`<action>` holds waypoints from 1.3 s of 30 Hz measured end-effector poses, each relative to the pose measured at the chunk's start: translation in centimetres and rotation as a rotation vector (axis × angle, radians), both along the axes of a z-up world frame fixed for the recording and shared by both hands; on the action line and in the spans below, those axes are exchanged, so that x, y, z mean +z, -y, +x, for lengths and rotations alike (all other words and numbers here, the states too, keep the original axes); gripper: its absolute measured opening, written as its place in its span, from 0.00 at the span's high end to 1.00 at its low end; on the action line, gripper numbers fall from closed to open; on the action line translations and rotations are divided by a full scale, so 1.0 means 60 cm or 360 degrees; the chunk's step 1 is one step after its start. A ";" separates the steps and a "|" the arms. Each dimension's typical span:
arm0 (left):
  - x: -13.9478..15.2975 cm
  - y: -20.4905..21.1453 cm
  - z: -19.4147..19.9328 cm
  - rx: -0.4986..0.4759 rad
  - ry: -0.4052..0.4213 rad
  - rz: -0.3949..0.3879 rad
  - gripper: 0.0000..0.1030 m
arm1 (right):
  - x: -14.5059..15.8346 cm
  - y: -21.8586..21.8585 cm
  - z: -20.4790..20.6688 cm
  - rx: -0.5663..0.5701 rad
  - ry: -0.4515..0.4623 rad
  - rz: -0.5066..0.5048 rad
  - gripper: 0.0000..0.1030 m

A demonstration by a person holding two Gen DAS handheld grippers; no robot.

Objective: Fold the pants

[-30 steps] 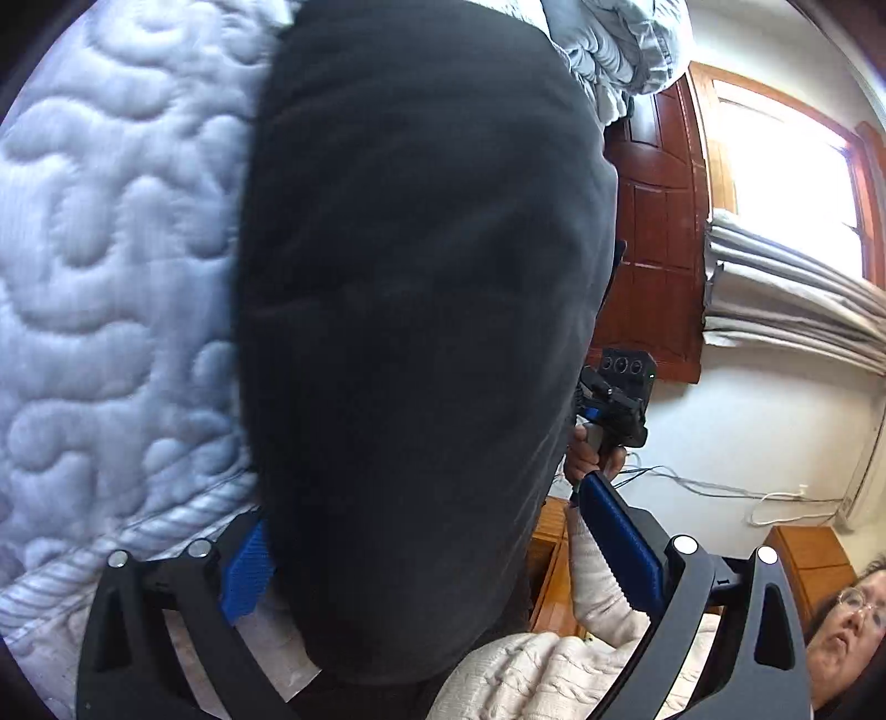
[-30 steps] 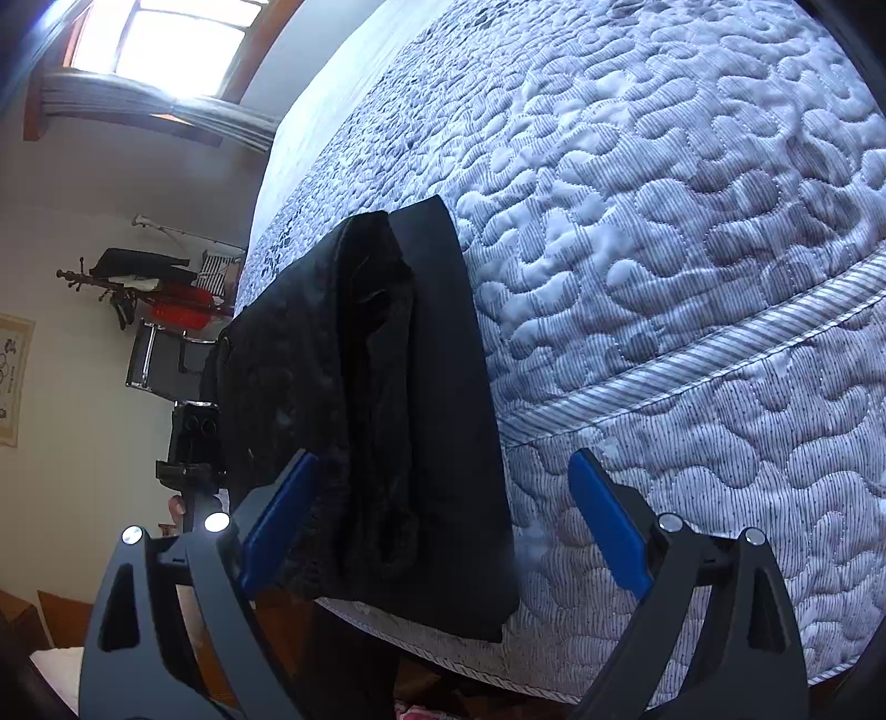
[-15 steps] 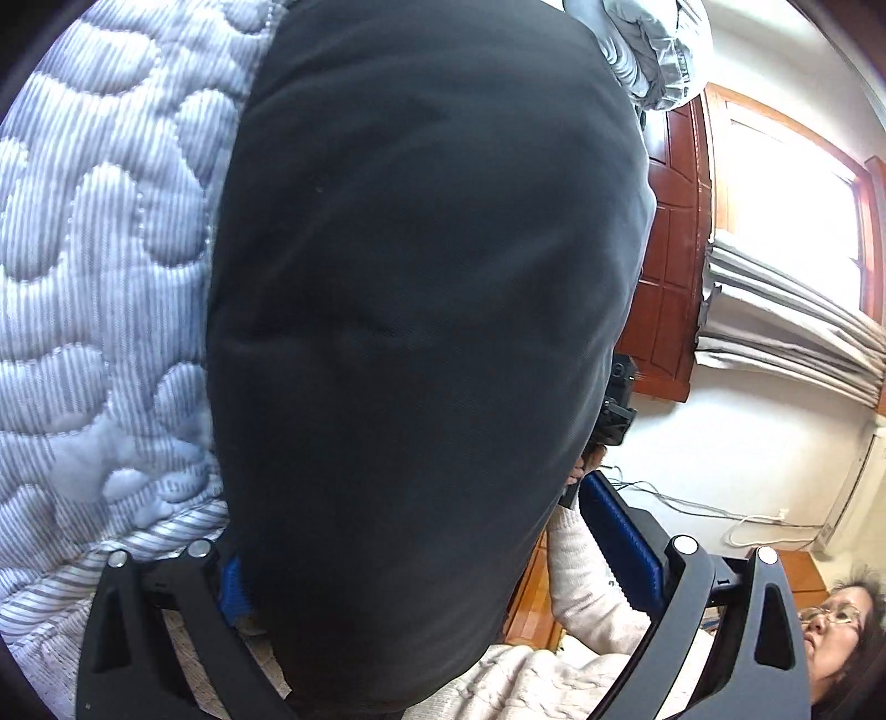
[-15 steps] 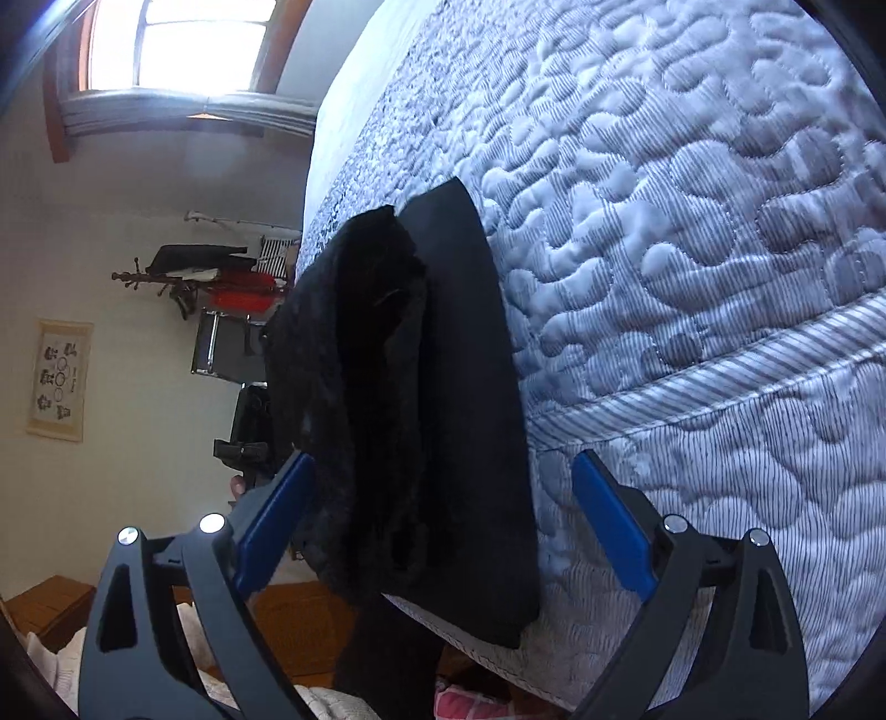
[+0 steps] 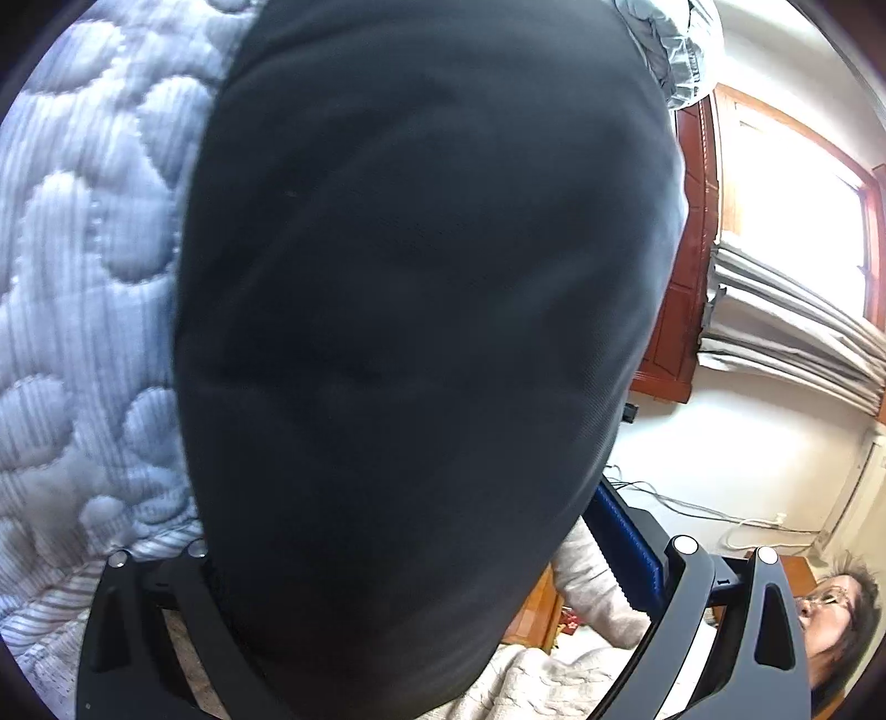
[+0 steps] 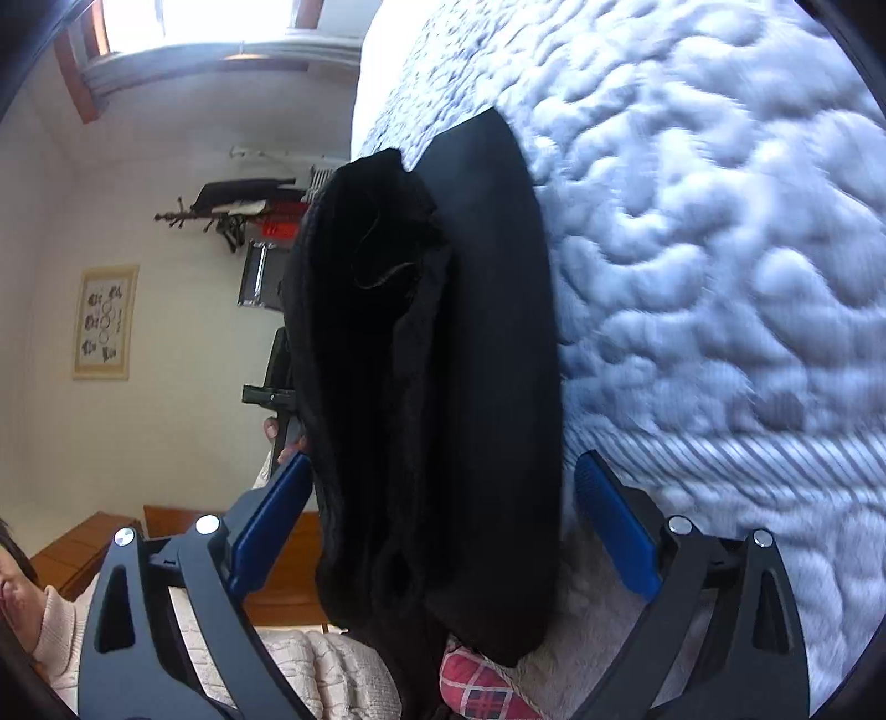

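Note:
Folded black pants [image 5: 421,332] fill the middle of the left wrist view, draped over the edge of the quilted mattress [image 5: 83,277]. My left gripper [image 5: 421,565] is open, its fingers either side of the cloth; the left pad is hidden behind the fabric and the right blue pad [image 5: 626,554] shows. In the right wrist view the pants [image 6: 443,360] lie as a long folded stack on the mattress [image 6: 720,277], their near end hanging over the edge. My right gripper [image 6: 443,520] is open, a blue pad on each side of that end.
A person in a cream knit sleeve [image 5: 587,592] is close on the lower side. Bundled bedding [image 5: 681,50], a wooden door [image 5: 681,310] and a window [image 5: 786,183] lie beyond. A coat rack [image 6: 232,216], a framed picture [image 6: 105,321] and red plaid cloth [image 6: 482,687] also show.
Both grippers have moved closer to the pants, which now take up more of each view. The left gripper's left pad has gone behind the cloth. Both stay open.

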State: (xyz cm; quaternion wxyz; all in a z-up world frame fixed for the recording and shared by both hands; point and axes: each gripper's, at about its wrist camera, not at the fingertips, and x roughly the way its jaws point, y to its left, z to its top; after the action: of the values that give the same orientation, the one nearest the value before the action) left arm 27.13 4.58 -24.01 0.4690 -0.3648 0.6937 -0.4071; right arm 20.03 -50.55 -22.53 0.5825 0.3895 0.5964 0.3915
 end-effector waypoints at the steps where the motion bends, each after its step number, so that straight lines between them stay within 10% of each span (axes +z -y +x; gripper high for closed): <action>1: -0.001 0.002 0.002 -0.0005 0.0000 0.0010 0.04 | 0.000 -0.007 0.001 0.0031 -0.0001 -0.0007 0.06; 17: 0.003 -0.028 0.020 0.0137 -0.0002 0.0000 0.06 | 0.022 -0.045 0.002 0.0086 0.0062 -0.0118 0.09; 30: 0.011 -0.071 0.023 0.0178 0.0056 -0.0037 0.53 | 0.034 -0.029 -0.030 -0.0008 0.0119 -0.0160 0.58; 39: 0.058 -0.076 0.016 0.0185 0.0148 -0.0082 0.66 | 0.067 -0.045 -0.045 -0.0057 0.0169 -0.0160 0.68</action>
State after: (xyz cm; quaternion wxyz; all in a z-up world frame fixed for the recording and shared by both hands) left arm 28.07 9.15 -20.50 0.5140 -0.3970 0.6382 -0.4134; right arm 17.36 -47.85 -18.50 0.6391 0.3488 0.5766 0.3706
